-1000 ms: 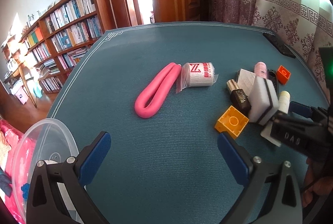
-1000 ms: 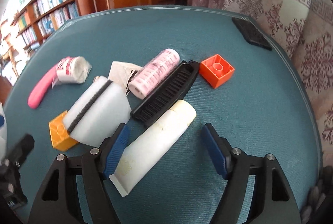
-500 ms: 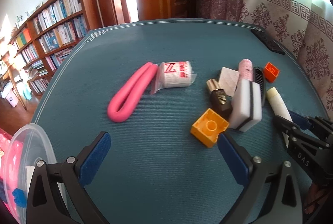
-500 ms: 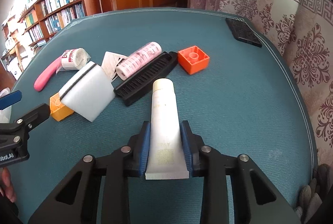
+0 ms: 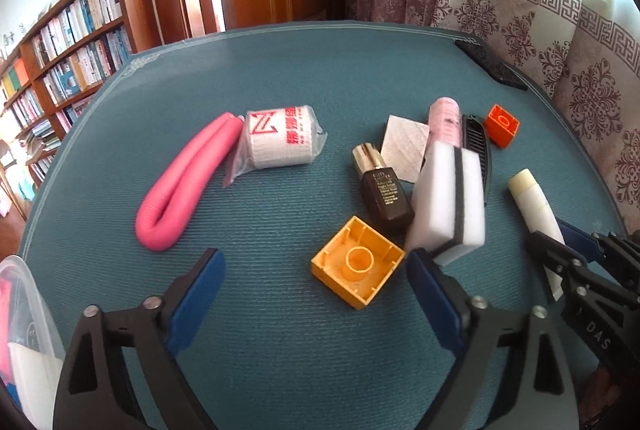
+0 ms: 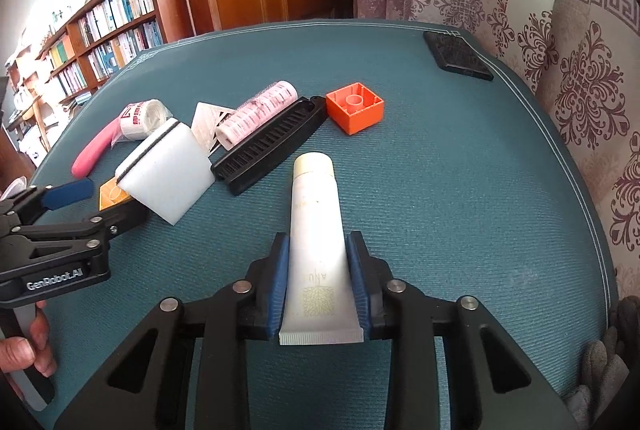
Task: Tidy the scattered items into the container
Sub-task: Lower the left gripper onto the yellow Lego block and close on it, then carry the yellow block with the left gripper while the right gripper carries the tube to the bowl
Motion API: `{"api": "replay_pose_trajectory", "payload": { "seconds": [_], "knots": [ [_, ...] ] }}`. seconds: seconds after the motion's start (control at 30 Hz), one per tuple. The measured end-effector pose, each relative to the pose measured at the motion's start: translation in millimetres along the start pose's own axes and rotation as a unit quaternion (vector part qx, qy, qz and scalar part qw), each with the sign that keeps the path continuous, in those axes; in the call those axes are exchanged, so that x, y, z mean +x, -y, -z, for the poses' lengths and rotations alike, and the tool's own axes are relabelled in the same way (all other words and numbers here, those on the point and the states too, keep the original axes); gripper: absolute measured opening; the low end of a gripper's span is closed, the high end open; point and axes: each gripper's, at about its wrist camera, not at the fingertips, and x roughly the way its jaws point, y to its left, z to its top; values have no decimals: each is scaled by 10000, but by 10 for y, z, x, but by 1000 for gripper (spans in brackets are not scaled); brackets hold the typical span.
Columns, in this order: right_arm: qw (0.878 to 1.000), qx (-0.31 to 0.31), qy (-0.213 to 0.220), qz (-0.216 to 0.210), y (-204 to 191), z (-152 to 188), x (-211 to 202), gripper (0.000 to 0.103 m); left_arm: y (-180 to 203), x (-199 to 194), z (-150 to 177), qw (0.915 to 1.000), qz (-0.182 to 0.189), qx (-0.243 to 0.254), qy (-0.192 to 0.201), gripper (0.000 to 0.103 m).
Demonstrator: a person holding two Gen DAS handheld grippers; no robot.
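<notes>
Right: my right gripper (image 6: 318, 282) pinches the cream tube (image 6: 314, 230) between its blue pads, cap pointing away, above the teal tabletop (image 6: 460, 190). My left gripper (image 5: 316, 294) stands spread wide, the yellow block (image 5: 356, 262) lying between its fingertips, touching neither. The clear container (image 5: 24, 310) sits at the table's near left edge.

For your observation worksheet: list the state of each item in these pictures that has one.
Left hand-held gripper: open, empty.
Right hand-held gripper: shut on the cream plastic tube.
Yellow plastic brick: hollow side up.
Orange plastic brick: hollow side up.
Brown glass bottle: lying down, capped.
Black folding comb: folded.
</notes>
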Motion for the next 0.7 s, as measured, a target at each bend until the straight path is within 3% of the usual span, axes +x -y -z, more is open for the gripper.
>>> {"api": "replay_pose_trajectory", "payload": {
  "seconds": [0.2,0.27,0.33,0.7],
  "knots": [
    [10000,-4,20,2,-9,7,7,32,48,16,10,9999,64,86,45,71],
    [10000,-7,27,1,-13,7,7,32,58,4,7,9999,108,104,60,62],
    [10000,11,35,-16,-6,9,3,32,73,-13,11,9998,158,119,68,47],
    [9982,335,25,-491,58,59,-87,31,75,-150,69,9996,248,-5,115,45]
  ]
}}
